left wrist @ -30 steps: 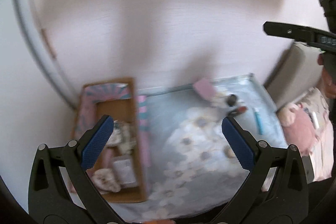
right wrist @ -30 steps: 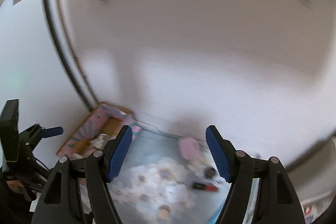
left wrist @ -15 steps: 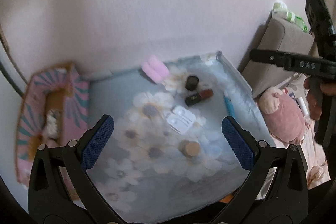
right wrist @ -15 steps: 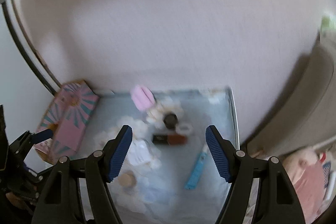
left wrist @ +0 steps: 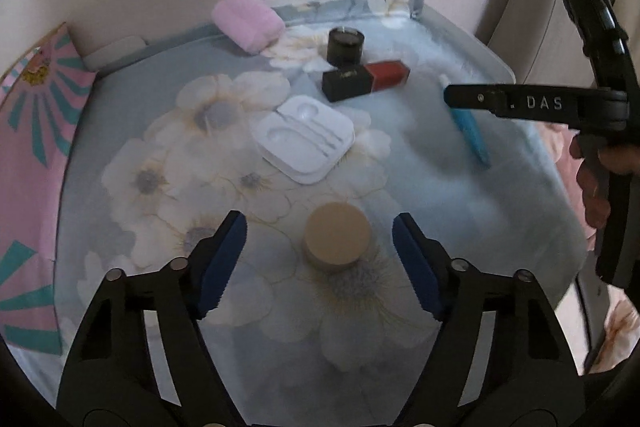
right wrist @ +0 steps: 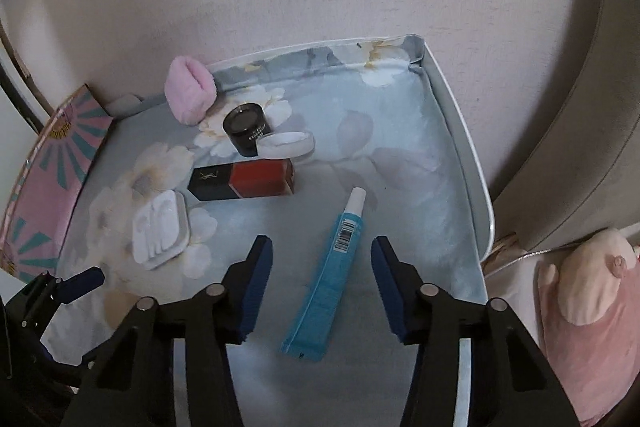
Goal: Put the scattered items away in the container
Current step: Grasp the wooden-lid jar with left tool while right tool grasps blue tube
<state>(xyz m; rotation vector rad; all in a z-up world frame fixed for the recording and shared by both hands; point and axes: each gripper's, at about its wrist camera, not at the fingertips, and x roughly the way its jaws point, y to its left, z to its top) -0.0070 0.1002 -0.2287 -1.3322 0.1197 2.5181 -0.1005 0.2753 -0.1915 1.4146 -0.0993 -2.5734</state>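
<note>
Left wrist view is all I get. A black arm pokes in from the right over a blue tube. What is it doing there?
Observer: That is the right gripper. Its own camera shows its jaws wide open, with the blue tube lying on the cloth between them, not gripped.
Operator: Any label on that tube?
Observer: Yes, a barcode is printed just below its white cap.
Operator: Is anything hiding behind the black jar?
Observer: A shallow white dish sits close against the black jar, on the side towards the tube.
</note>
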